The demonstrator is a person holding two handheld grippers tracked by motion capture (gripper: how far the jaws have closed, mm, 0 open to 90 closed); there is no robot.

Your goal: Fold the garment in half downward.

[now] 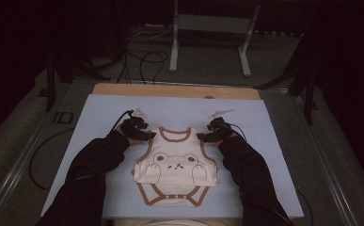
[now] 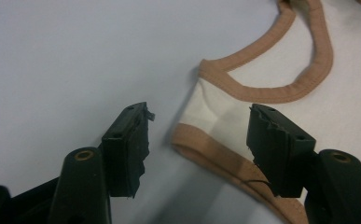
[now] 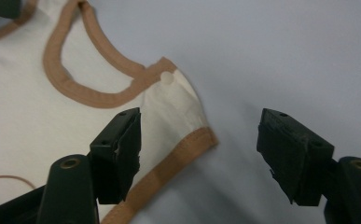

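Dark floor and trailing cables surround the bench (image 1: pixel 99 106), whose pale blue top carries a cream baby bodysuit (image 1: pixel 177 167) with brown binding, lying flat with its bear print up and its neck opening toward the far edge.

Left side: the left tool (image 1: pixel 152 135) sits at the garment's left shoulder strap (image 2: pixel 206 109). In the left gripper view its jaws stand partly open, one over bare bench surface, the other over the cream fabric, with the strap's outer edge between them. The pads are not yet pressing on cloth.

Right side: the right tool (image 1: pixel 200 137) mirrors this at the right shoulder strap (image 3: pixel 178 100), beside a small snap (image 3: pixel 168 77). Its jaws are also partly open and straddle the strap's corner, one over the fabric, the other over bare surface (this gap looks the wider of the two).

Recommended procedure for the step in hand, which appears to be a two-point pinch at the shoulders:

1. Keep both tools low, so that the lower pad slides under the binding rather than pushing it along the bench.
2. Seat each strap well between the pads, since a bite on the brown edge alone is likely to slip.
3. Close both sides evenly, so that the garment stays square.
4. Confirm that both layers are caught before any lift.
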